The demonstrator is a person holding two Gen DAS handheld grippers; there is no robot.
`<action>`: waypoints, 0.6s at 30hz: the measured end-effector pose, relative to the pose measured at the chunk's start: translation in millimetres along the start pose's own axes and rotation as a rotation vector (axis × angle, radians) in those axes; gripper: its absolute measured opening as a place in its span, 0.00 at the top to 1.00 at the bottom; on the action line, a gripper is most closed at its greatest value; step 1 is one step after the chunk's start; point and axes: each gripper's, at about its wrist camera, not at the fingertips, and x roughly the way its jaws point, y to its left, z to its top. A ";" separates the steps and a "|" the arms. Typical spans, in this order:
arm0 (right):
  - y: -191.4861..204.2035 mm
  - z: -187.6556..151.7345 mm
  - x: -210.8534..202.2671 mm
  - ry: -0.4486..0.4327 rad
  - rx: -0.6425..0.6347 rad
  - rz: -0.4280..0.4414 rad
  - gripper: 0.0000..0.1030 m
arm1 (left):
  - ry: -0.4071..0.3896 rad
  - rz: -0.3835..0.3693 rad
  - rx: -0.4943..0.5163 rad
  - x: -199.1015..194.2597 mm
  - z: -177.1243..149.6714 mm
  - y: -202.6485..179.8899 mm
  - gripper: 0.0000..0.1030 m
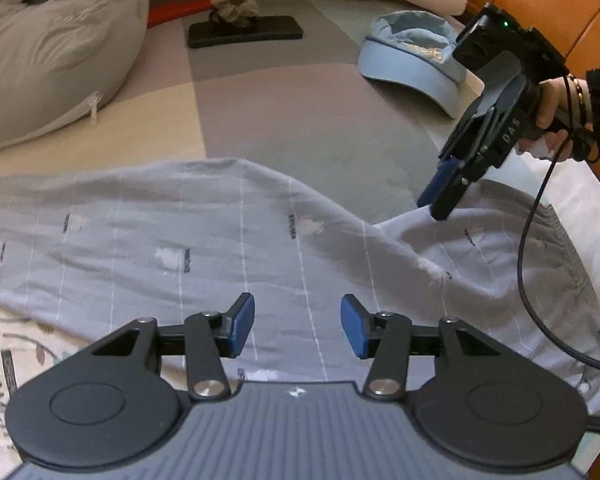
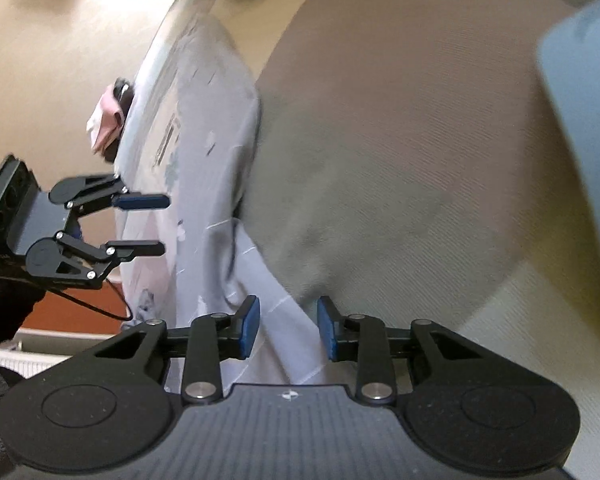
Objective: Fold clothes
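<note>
Fold barely started imo. Grey patterned garment [image 1: 220, 240] lies spread across bed [image 1: 300, 112], long stretch flat, waistband end bunched into raised ridge. No neat fold visible yet.

Left gripper [image 1: 298, 326] hovers over garment's near edge, jaws half apart, nothing between pads.

Right gripper [image 1: 434, 206] has tips down at ridge of garment; jaws narrowish, can't tell if cloth is pinched.

Blue cap [image 1: 412, 60] sits beyond garment, clear of it. Left to do: pretty much all folding.
</note>
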 end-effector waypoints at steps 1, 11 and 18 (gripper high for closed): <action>0.5 -2.4 0.0 0.013 -0.002 0.002 0.65 | -0.001 0.004 0.008 0.2 1.1 -0.7 0.52; 29.5 -50.2 -18.8 -0.159 -0.069 -0.247 0.96 | -0.002 0.018 -0.016 3.3 2.0 0.7 0.53; 21.5 -62.8 -57.9 -0.348 0.034 -0.342 0.96 | -0.008 0.022 -0.017 3.2 5.5 1.2 0.53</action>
